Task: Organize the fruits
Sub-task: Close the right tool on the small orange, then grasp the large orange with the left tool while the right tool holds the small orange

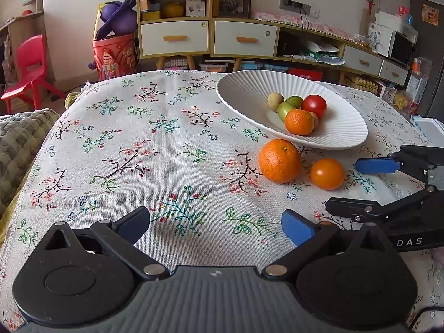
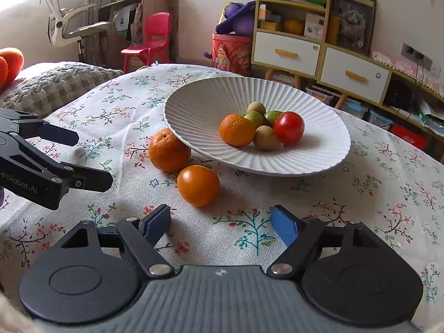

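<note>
A white ribbed plate on the floral tablecloth holds a small mandarin, a red tomato and several small green and brown fruits. An orange and a smooth orange tomato lie on the cloth in front of the plate. My left gripper is open and empty, left of the loose fruits. My right gripper is open and empty, just short of the orange tomato.
The table's far edge runs behind the plate. A knitted cushion lies off the table's left side. Shelves with drawers, a red bin and a red chair stand beyond. A white box sits at right.
</note>
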`<state>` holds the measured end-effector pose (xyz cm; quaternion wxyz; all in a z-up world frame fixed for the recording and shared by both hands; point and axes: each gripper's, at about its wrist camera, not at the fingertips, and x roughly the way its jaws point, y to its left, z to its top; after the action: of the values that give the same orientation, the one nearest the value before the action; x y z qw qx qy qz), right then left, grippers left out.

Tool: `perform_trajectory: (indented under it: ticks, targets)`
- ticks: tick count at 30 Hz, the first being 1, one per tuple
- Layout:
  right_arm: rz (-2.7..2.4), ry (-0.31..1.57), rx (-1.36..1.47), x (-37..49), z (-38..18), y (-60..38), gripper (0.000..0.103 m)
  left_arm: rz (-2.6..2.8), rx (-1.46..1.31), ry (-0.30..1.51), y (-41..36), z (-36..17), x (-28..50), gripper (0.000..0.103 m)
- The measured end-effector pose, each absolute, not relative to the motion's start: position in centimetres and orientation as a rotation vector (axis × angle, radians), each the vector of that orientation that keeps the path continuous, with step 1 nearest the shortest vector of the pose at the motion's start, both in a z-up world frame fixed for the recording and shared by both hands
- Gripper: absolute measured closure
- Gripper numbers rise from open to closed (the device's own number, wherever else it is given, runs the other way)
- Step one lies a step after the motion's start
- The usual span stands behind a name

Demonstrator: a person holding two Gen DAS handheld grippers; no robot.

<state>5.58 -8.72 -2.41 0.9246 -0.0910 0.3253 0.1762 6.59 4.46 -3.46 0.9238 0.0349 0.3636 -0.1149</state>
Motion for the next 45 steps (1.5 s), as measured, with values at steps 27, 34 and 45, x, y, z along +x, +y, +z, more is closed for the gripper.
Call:
perform_trajectory:
  ticks: [27, 34, 45]
  targets:
    - [0.365, 0.682, -0.111, 6.6, -1.2, -9.8, 0.075, -0.306, 0.043, 0.687, 1.0, -3.1, 8.7, 0.021]
    - [0.355, 0.687, -0.114, 6.6, -1.2, -9.8, 0.075, -0.34, 0.019, 0.698, 0.0, -3.2, 9.2, 0.04]
    - [0.363, 0.687, -0.124, 6.6, -1.1, -9.9, 0.075, -0.359, 0.022, 0.707, -0.3, -3.5, 9.4, 0.071]
